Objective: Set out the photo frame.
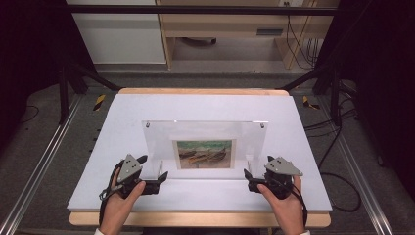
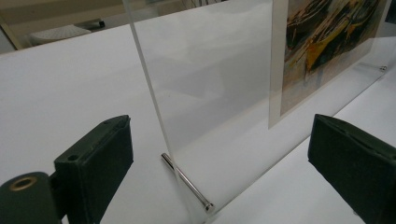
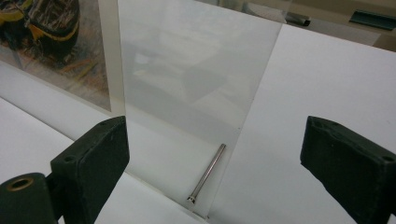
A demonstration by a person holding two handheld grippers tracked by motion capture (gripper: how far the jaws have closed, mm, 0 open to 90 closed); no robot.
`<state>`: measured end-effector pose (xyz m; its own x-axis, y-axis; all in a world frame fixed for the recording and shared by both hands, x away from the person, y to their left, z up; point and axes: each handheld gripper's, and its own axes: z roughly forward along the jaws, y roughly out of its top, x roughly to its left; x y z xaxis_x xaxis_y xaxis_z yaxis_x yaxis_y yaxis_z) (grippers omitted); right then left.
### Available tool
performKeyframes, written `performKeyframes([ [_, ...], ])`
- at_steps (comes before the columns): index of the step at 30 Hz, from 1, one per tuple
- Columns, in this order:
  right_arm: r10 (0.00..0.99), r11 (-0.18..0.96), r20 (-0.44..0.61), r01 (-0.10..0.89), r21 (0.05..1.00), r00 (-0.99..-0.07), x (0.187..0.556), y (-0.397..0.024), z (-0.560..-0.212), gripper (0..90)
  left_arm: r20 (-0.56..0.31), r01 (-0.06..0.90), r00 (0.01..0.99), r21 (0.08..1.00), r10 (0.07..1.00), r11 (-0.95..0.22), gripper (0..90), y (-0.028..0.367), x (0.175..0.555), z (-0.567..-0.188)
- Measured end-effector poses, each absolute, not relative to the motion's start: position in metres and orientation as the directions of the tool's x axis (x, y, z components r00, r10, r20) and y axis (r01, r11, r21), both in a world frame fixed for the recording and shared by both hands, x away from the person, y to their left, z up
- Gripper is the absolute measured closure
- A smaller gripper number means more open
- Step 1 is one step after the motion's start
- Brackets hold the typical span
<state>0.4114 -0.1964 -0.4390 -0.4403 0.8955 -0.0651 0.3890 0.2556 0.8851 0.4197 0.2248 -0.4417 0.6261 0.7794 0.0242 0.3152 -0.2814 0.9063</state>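
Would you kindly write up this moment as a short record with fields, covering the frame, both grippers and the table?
Item: clear picture frame, standing upright on the table
Content: painting of boats in the frame's middle
Feet: metal pin through the left bottom corner, another metal pin through the right
Left gripper: open, fingers either side of the frame's edge, not pressing it
Right gripper: open, fingers apart from the frame
Surface: white table

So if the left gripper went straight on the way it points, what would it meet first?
Most likely the clear frame: its near upright edge stands between the open jaws of the left gripper, with the metal pin at its foot. Depth is hard to judge, but nothing else lies in between.
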Motion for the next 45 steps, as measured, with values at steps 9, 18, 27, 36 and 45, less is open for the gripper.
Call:
performKeyframes([
  [9, 0.9, 0.243, -0.057, 0.387, 0.89, -0.433, 0.406, -0.203, -0.438, 7.6, 0.06, 0.299, 0.607, 0.907, 0.792, -0.297, 8.9, 0.236, 0.418, -0.44],
  [18, 0.907, 0.233, -0.054, 0.39, 0.891, -0.418, 0.401, -0.212, -0.437, 7.3, 0.038, 0.307, 0.585, 0.914, 0.81, -0.264, 9.8, 0.251, 0.418, -0.438],
  [27, 0.914, 0.23, -0.05, 0.413, 0.881, -0.402, 0.398, -0.226, -0.438, 7.7, 0.029, 0.313, 0.549, 0.92, 0.835, -0.238, 11.8, 0.267, 0.419, -0.435],
  [36, 0.937, 0.23, -0.079, 0.431, 0.873, -0.34, 0.398, -0.244, -0.439, 10.1, 0.051, 0.325, 0.515, 0.912, 0.856, -0.249, 11.7, 0.282, 0.425, -0.44],
  [45, 0.95, 0.239, -0.098, 0.491, 0.838, -0.295, 0.405, -0.263, -0.449, 14.7, 0.087, 0.357, 0.456, 0.894, 0.886, -0.272, 12.1, 0.303, 0.434, -0.448],
])
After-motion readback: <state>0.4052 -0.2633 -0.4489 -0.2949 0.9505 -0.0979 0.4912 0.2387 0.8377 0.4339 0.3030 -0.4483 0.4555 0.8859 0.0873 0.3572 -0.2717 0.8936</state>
